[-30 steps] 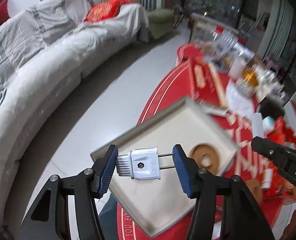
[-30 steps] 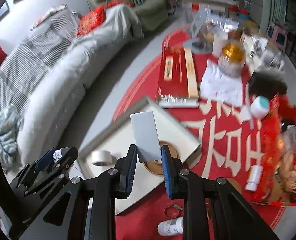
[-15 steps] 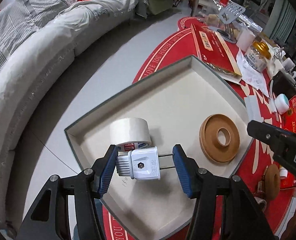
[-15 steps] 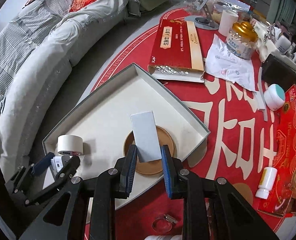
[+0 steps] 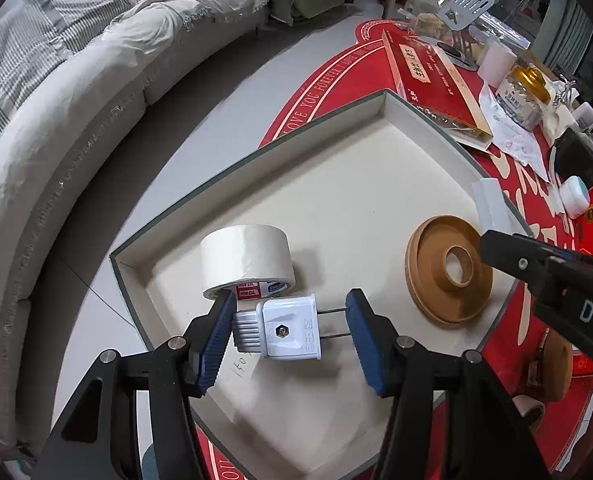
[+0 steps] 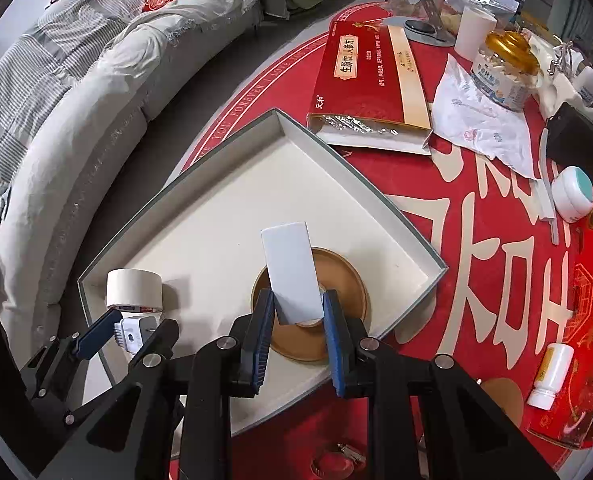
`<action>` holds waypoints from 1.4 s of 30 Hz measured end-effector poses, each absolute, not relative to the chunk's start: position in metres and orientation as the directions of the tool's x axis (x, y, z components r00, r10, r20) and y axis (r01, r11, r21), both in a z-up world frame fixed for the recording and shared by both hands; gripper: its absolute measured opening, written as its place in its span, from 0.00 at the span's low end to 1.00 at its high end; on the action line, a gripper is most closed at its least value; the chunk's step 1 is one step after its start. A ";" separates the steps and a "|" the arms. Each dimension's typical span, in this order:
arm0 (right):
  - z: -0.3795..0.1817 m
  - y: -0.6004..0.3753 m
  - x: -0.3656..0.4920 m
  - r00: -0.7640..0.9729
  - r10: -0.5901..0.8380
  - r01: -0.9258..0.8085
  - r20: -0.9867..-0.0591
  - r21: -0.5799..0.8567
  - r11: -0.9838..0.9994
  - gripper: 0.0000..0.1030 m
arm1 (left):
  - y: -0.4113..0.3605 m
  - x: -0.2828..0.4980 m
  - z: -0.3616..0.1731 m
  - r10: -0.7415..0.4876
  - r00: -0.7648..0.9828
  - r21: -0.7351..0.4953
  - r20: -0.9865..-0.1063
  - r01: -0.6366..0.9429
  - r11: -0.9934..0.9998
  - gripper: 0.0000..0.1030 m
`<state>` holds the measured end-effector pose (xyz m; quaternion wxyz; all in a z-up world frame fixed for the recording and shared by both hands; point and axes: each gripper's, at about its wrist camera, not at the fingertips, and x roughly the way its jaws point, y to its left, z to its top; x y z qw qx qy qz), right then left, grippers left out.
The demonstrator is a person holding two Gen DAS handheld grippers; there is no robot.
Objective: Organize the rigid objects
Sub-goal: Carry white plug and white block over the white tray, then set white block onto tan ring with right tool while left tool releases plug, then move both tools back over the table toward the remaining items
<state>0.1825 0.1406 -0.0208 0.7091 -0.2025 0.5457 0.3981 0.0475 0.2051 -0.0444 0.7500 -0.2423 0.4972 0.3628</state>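
Note:
My left gripper (image 5: 288, 326) is shut on a white power plug (image 5: 282, 327), held lengthwise low over the near corner of a shallow beige tray (image 5: 232, 166), beside a roll of white tape (image 5: 245, 260). A brown ring-shaped disc (image 5: 446, 270) lies in the tray to the right. My right gripper (image 6: 298, 312) is shut on a flat white rectangular block (image 6: 292, 270), held above the brown disc (image 6: 336, 280). The left gripper (image 6: 126, 326) with the plug shows in the right wrist view, next to the tape (image 6: 134, 290).
The tray (image 6: 224, 148) sits on a red round tablecloth (image 6: 468, 208). A red carton (image 6: 368, 76), paper, a gold-lidded jar (image 6: 504, 68), a white-teal jar (image 6: 572, 196), a white bottle (image 6: 550, 376) and a red fruit box (image 6: 592, 320) lie around. A grey sofa (image 5: 56, 120) stands left.
Both grippers have moved down and closer over the tray, each still holding its object. The tape roll has come into view beside the plug.

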 end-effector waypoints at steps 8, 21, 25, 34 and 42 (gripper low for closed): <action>-0.029 0.146 0.185 0.070 0.329 -0.783 -0.942 0.152 0.603 0.25 | 0.204 0.053 -0.050 0.290 0.235 0.002 -0.928 -0.774 0.633 0.58; -0.044 0.152 0.187 0.062 0.298 -0.773 -0.953 0.143 0.618 0.27 | 0.210 0.055 -0.061 0.291 0.186 0.035 -0.939 -0.787 0.616 0.73; -0.042 0.150 0.189 0.069 0.297 -0.764 -0.952 0.141 0.629 0.95 | 0.213 0.053 -0.063 0.280 0.151 0.054 -0.948 -0.790 0.610 0.84; -0.009 0.103 0.191 0.170 0.333 -0.739 -0.928 0.103 0.666 0.98 | 0.209 0.038 -0.049 0.228 0.171 0.004 -0.959 -0.793 0.610 1.00; -0.022 0.003 0.197 0.130 0.368 -0.590 -0.921 0.226 0.775 0.98 | 0.159 0.025 -0.033 0.172 0.283 -0.088 -0.943 -0.714 0.695 1.00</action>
